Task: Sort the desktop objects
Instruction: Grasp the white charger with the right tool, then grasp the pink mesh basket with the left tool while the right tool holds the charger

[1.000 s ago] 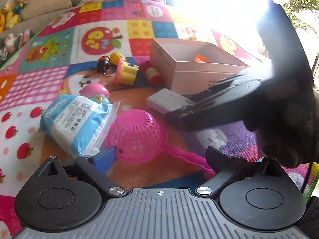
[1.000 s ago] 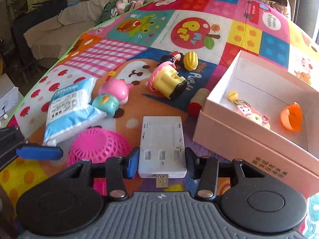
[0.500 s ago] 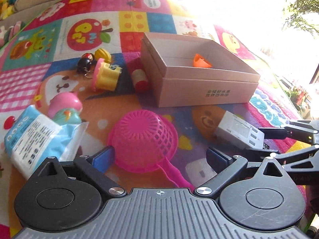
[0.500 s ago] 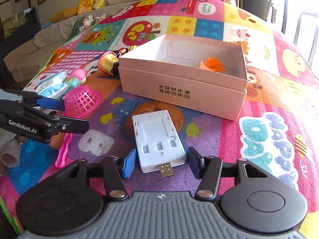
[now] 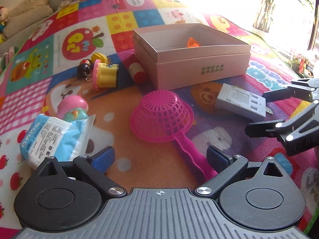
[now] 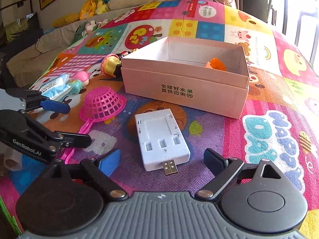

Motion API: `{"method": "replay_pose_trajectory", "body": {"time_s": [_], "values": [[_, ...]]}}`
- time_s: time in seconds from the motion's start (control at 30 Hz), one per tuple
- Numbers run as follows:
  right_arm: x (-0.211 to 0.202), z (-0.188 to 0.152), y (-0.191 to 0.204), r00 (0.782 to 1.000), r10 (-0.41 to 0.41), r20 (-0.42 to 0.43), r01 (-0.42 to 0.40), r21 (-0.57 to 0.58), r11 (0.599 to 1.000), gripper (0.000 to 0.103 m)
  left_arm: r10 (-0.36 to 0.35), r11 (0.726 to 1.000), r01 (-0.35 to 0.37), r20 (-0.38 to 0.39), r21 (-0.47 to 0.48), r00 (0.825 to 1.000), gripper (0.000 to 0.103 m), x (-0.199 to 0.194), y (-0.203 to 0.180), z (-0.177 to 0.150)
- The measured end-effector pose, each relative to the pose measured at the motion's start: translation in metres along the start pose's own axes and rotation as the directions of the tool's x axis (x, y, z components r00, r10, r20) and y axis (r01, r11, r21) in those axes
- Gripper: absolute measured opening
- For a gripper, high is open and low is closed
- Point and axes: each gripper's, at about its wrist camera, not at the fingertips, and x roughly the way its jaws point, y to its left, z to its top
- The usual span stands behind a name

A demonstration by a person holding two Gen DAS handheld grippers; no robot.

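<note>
A white USB charger point(image 6: 161, 139) lies flat on the play mat, just ahead of my open, empty right gripper point(image 6: 162, 159); it also shows in the left wrist view point(image 5: 240, 101). A pink box point(image 6: 185, 79) stands behind it with an orange toy point(image 6: 216, 64) inside. An upturned pink strainer point(image 5: 162, 116) lies in front of my open, empty left gripper point(image 5: 160, 156), its handle between the fingers. The right gripper point(image 5: 257, 111) shows at the right of the left wrist view, the left gripper point(image 6: 67, 123) at the left of the right wrist view.
Left of the box lie a blue-white tissue pack point(image 5: 53, 137), a pink and teal toy point(image 5: 72, 107), a yellow and pink toy point(image 5: 103, 75), a black keychain figure point(image 5: 83, 69) and a red-ended cylinder point(image 5: 136, 72). A sofa with plush toys point(image 6: 99, 2) stands beyond the mat.
My right gripper has opened wide and pulled back, leaving the charger on the mat in front of the box. The left gripper shifted slightly; the strainer has not moved.
</note>
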Motion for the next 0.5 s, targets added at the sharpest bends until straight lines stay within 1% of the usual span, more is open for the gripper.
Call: {"method": "replay_pose_trajectory", "body": {"time_s": [0.07, 0.17, 0.23, 0.33, 0.37, 0.43, 0.5], "values": [[0.001, 0.0, 0.001, 1.0, -0.012, -0.005, 0.012, -0.005, 1.0, 0.094, 0.038, 0.999, -0.039, 0.007, 0.022, 0.999, 0.102, -0.006, 0.004, -0.005], [0.002, 0.0, 0.002, 1.0, -0.026, -0.007, 0.026, -0.003, 1.0, 0.096, 0.07, 0.998, -0.07, -0.002, -0.005, 0.998, 0.102, -0.01, 0.016, -0.007], [0.002, 0.0, 0.0, 1.0, -0.03, -0.009, 0.03, 0.01, 0.999, 0.098, 0.056, 0.998, -0.056, -0.003, -0.039, 0.998, 0.102, -0.01, 0.022, -0.005], [0.003, 0.0, 0.0, 0.999, -0.03, -0.009, 0.031, 0.011, 0.999, 0.098, -0.036, 0.991, 0.036, 0.003, -0.127, 0.999, 0.102, -0.005, 0.027, 0.004], [0.003, -0.001, 0.001, 0.999, -0.032, -0.009, 0.032, 0.01, 0.999, 0.098, -0.049, 0.989, 0.05, 0.012, -0.137, 0.999, 0.102, -0.001, 0.024, 0.008], [0.003, -0.001, 0.001, 0.999, -0.033, -0.009, 0.033, 0.008, 0.999, 0.098, -0.037, 0.991, 0.04, 0.028, -0.131, 0.999, 0.102, 0.007, 0.018, 0.016], [0.003, -0.001, 0.001, 0.999, -0.036, -0.009, 0.036, 0.006, 0.999, 0.098, -0.006, 0.992, 0.01, 0.03, -0.128, 1.0, 0.102, 0.019, 0.013, 0.024]]}}
